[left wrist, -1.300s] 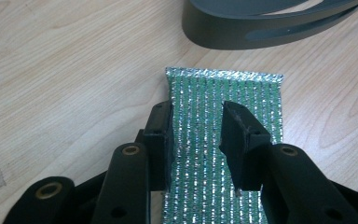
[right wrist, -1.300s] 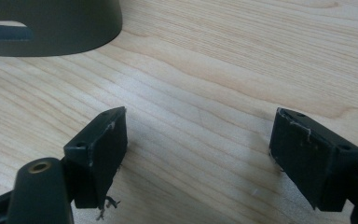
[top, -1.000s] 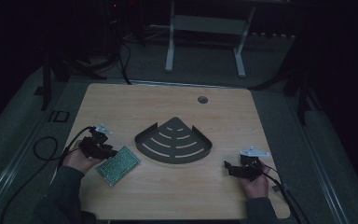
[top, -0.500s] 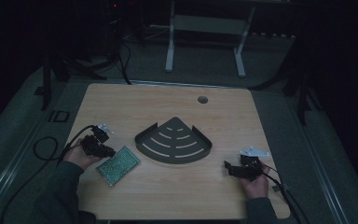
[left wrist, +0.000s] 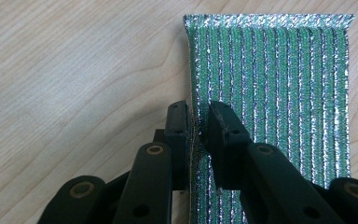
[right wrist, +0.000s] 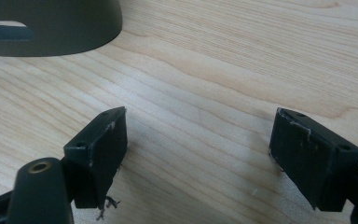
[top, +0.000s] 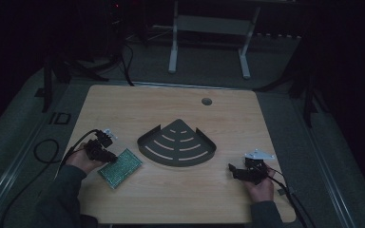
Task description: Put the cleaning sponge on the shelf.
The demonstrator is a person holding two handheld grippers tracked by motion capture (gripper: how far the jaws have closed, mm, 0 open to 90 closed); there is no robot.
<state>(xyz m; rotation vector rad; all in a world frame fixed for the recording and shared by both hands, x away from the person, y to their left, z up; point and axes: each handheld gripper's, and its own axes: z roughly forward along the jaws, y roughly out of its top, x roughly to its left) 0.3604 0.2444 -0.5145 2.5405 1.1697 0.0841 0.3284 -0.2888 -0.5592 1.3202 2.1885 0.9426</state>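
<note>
A green glittery scouring pad (top: pixel 121 167) (left wrist: pixel 279 93) lies flat on the wooden table at the front left. My left gripper (top: pixel 109 157) (left wrist: pixel 199 116) sits at the pad's left edge. Its jaws have just been closing, and they now pinch that edge, which stands up a little between the pads. A dark quarter-round corner shelf (top: pixel 178 128) (right wrist: pixel 51 28) with slots rests in the middle of the table. At the front right, my right gripper (top: pixel 233 172) (right wrist: pixel 198 135) stands open just above bare wood, with nothing between its fingers.
A round cable hole (top: pixel 206 101) is in the table's far side. A black cable (top: pixel 43 152) loops off the left edge by my left arm. White legs of another desk (top: pixel 173 42) stand on the floor beyond the table.
The left hand has shifted slightly at the pad's edge. The right hand and the corner shelf have not moved.
</note>
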